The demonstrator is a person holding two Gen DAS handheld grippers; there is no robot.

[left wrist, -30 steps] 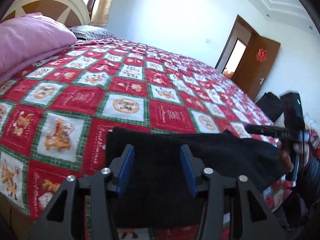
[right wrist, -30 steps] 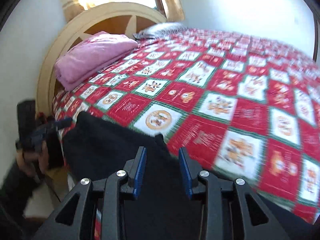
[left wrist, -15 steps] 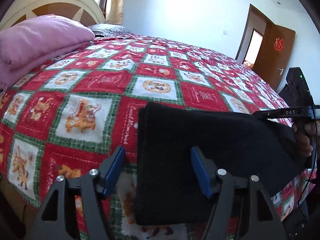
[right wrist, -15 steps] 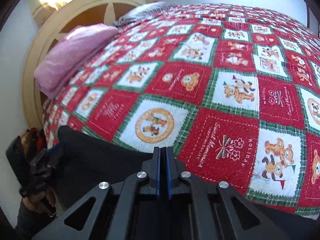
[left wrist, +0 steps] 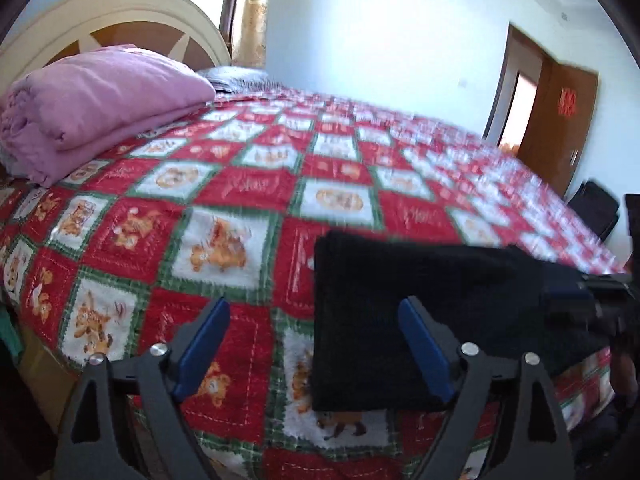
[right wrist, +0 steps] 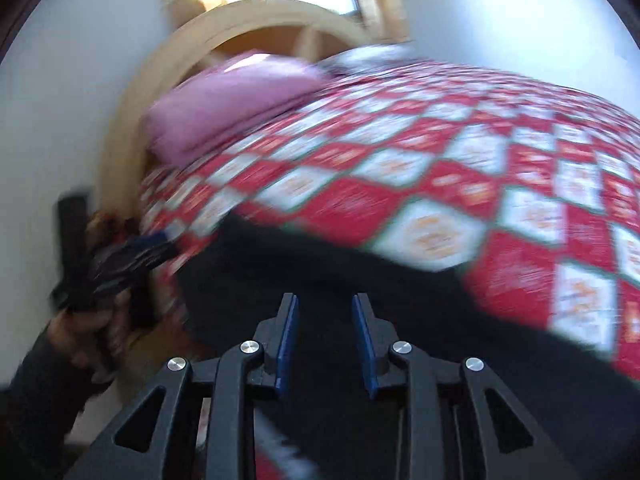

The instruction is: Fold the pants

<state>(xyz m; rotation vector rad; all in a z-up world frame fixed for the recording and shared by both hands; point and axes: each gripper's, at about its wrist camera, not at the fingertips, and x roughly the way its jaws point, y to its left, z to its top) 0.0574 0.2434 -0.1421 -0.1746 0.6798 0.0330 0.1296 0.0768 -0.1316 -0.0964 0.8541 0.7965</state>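
Nearest the left camera, left gripper (left wrist: 312,320) jaws wide and opening, pads off the cloth, folded edge of black pants (left wrist: 420,312) between them. Right gripper (right wrist: 325,322) narrowly parted, opening, hovering over pants (right wrist: 320,272), nothing pinched. Pants lie folded at quilt's (left wrist: 240,216) near edge. Farther: pink blanket (left wrist: 100,104) by headboard (left wrist: 120,12); door (left wrist: 560,120) beyond.
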